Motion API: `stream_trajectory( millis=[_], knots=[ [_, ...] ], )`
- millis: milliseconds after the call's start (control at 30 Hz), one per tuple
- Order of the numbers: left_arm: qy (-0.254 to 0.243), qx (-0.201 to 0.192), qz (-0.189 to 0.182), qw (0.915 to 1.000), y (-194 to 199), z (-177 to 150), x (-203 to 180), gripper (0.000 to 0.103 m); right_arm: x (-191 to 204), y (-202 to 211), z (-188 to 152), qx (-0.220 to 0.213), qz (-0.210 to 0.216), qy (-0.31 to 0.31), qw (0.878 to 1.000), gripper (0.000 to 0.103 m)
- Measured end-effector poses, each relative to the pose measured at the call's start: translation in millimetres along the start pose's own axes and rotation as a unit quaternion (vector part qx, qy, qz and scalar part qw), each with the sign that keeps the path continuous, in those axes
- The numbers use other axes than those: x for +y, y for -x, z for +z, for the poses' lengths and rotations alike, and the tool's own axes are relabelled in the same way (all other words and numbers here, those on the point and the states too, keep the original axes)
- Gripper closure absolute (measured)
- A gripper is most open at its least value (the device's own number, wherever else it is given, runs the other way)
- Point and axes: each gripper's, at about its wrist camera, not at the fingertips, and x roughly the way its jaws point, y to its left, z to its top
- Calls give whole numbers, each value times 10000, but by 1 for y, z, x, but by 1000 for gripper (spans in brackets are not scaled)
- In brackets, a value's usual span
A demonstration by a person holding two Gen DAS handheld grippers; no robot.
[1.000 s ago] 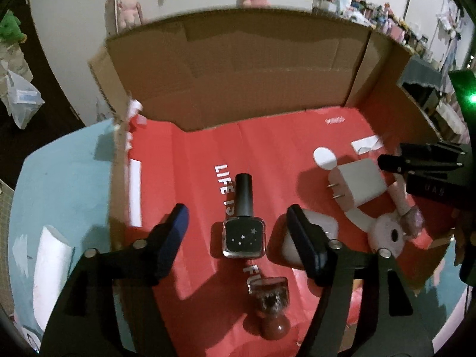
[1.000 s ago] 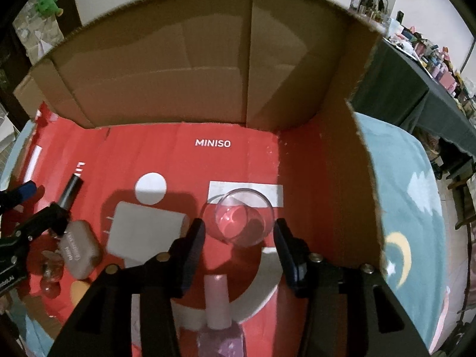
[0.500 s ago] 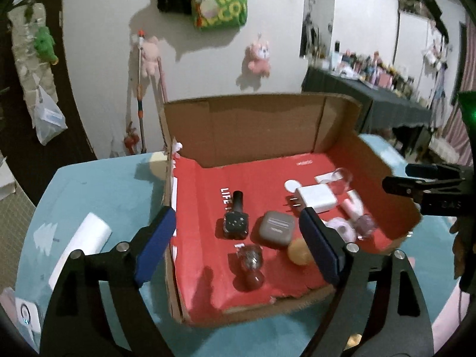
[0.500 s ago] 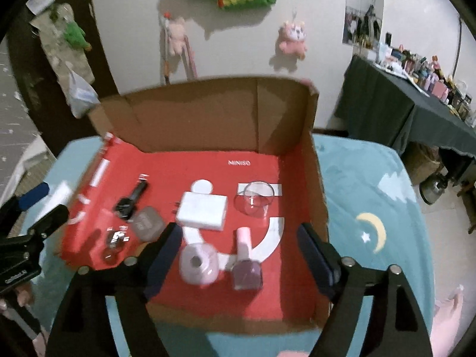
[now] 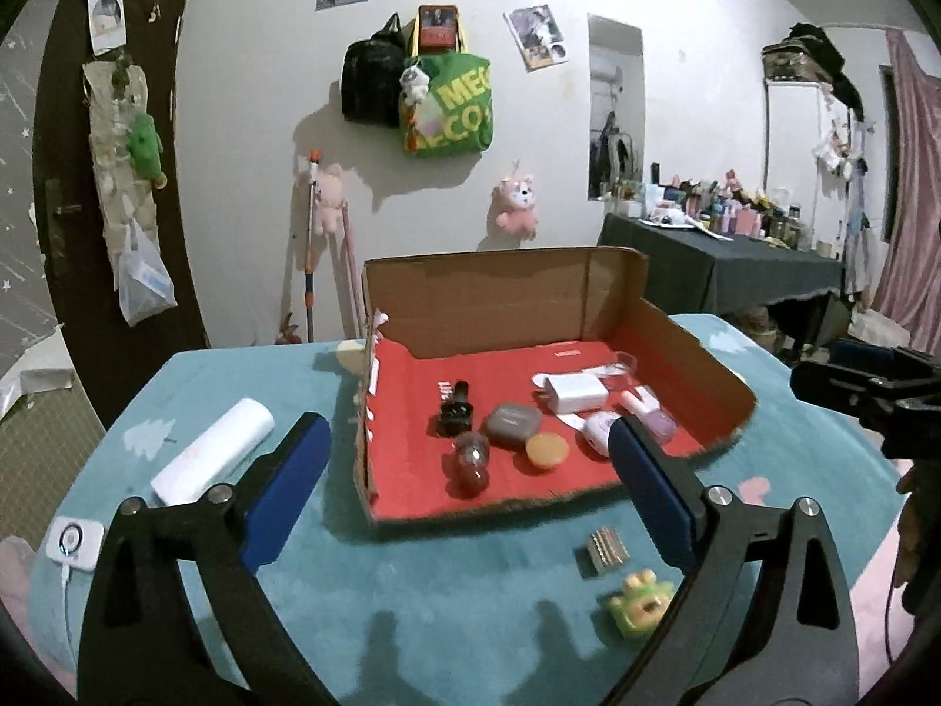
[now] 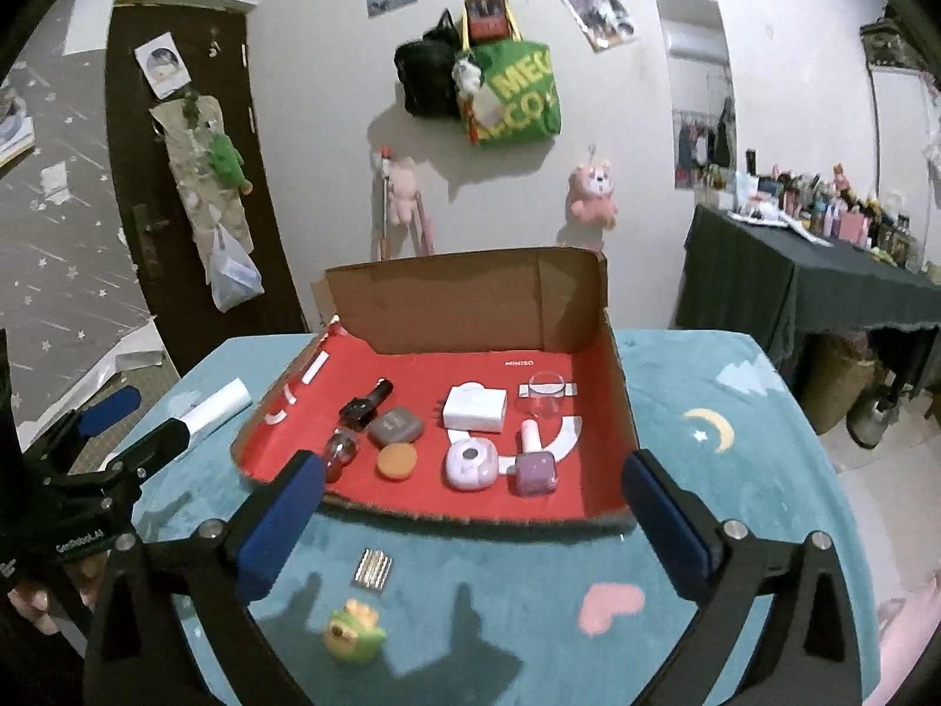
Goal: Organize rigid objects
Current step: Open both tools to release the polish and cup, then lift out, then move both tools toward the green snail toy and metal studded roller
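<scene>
**Both claws wide and empty above the tabletop**

Left claw (image 5: 464, 482), seen from its own wrist camera, is spread wide with nothing between its blue pads, hovering above the teal tabletop (image 5: 470, 618). At 12 o'clock sits the cardboard box (image 5: 500, 306) with its red floor, holding a black nail polish bottle (image 5: 456, 406), grey case (image 5: 513, 425), orange disc (image 5: 547, 450), small bulb (image 5: 472, 462) and white charger (image 5: 576, 393). Outside the box, at 4 o'clock, lie a green frog toy (image 5: 640, 612) and a metal clip stack (image 5: 606, 550).

Right claw (image 6: 470, 500), in the right wrist view, also gapes wide, holding nothing. Its box view adds a clear glass cup (image 6: 546, 393), pink round case (image 6: 469, 463) and purple polish bottle (image 6: 534, 465). A white roll (image 6: 214, 406) lies on the tabletop at 10 o'clock.
</scene>
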Motion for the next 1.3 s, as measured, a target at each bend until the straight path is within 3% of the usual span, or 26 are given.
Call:
stream_trajectory(
  millis=[367,667,833,1300],
  knots=[
    [155,11,-100,9998,9,-71,-16,6,10,11,-84,-358,-675,42,9971,0],
    [476,400,-180,9979,-12,-110,-10,6,8,-18,-125,-82,-798,-49,9968,0],
    [485,607,-137,9969,-23,-122,-12,6,10,-27,-135,8,-983,115,9951,0],
    [536,933,-73,9942,-38,-132,-11,6,-1,-41,-147,246,-980,-69,9949,0]
  ],
)
